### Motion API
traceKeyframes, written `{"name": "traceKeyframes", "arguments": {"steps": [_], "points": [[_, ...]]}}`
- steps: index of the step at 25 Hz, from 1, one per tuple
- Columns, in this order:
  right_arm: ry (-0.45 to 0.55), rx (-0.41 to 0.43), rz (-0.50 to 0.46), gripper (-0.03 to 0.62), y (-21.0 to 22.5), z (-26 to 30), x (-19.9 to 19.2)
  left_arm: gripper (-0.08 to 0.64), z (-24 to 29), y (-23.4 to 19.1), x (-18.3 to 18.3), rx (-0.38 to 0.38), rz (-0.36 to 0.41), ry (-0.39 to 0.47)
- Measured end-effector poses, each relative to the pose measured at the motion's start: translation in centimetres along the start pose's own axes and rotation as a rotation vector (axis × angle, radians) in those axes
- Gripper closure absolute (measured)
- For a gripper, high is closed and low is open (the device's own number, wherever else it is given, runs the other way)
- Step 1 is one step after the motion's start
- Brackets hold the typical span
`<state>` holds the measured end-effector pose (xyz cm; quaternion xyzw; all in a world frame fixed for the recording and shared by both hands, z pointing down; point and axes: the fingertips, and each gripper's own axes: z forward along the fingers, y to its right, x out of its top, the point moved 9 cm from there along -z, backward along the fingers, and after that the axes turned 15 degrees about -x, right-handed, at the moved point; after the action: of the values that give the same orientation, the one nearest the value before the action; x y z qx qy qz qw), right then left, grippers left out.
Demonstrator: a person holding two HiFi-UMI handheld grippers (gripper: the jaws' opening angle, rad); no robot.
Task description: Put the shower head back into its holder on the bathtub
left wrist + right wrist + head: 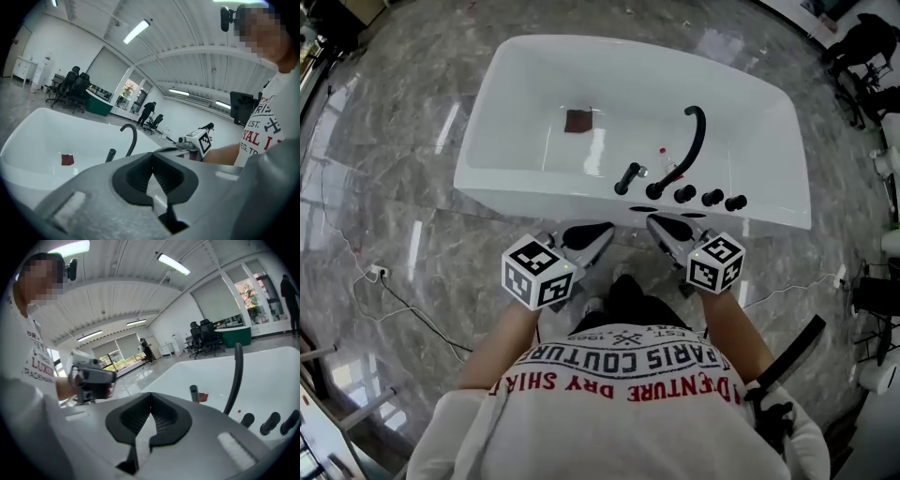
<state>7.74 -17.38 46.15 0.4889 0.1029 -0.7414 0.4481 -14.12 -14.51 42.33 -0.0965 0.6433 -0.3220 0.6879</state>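
Shower head [629, 177], as far as I can judge from the head view, already stands as a short black stub on the near rim of the white bathtub [520, 192], just left of the curved black spout [696, 141] and the row of black knobs [712, 198], which is where a holder would sit. Both tools hang close to my chest, well short of that rim: the left gripper [602, 230] and right gripper [659, 225] point toward the tub with nothing in them, a sensible parked pose if the job is done. My shirt and the marker cubes cover my hands, and the holder itself is too small to pick out. In the left gripper view the ribbed pads meet in a closed V with nothing between them; past them the stub stands upright beside the spout, and a dark reddish square [67, 159] lies on the tub floor, though I can't tell what it is. The right gripper view shows the same picture mirrored: pads pressed together, empty, the stub upright left of the spout, three knobs cut off by the gripper body. No view shows a hose, nor whether the head is fully seated.
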Motion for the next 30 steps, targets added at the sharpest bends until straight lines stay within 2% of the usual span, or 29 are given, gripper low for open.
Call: {"name": "traceKeyframes", "arguments": {"steps": [3, 5, 7, 10, 13, 16, 20, 23, 30], "points": [[-0.05, 0.123, -0.131, 0.588, -4.2, -4.5, 0.1, 0.558, 0.4, 3.2, 0.0, -0.049, 0.046, -0.011], [-0.04, 0.154, -0.222, 0.588, -6.1, -7.0, 1.0, 0.558, 0.7, 5.3, 0.2, -0.075, 0.079, -0.012], [-0.014, 0.165, -0.252, 0.588, -7.7, -9.3, 1.6, 0.558, 0.7, 7.6, -0.1, -0.089, 0.106, -0.018], [0.026, 0.167, -0.243, 0.588, -10.0, -12.3, 0.6, 0.558, -0.1, 11.2, -1.7, -0.084, 0.141, -0.03], [0.064, 0.164, -0.227, 0.588, -12.4, -16.3, -2.1, 0.558, -1.1, 15.6, -4.3, -0.074, 0.157, -0.019], [0.096, 0.161, -0.201, 0.588, -14.9, -21.6, -6.3, 0.558, -1.4, 21.5, -8.0, -0.068, 0.172, -0.013], [0.136, 0.172, -0.118, 0.588, -17.4, -29.8, -13.0, 0.558, -0.6, 30.5, -13.5, -0.075, 0.179, -0.036], [0.144, 0.15, -0.1, 0.588, -19.6, -34.6, -16.4, 0.558, -0.9, 36.1, -16.3, -0.075, 0.183, -0.055], [0.197, 0.126, -0.093, 0.588, -23.5, -41.2, -18.4, 0.558, -2.0, 44.4, -18.0, -0.057, 0.215, -0.049]]}}
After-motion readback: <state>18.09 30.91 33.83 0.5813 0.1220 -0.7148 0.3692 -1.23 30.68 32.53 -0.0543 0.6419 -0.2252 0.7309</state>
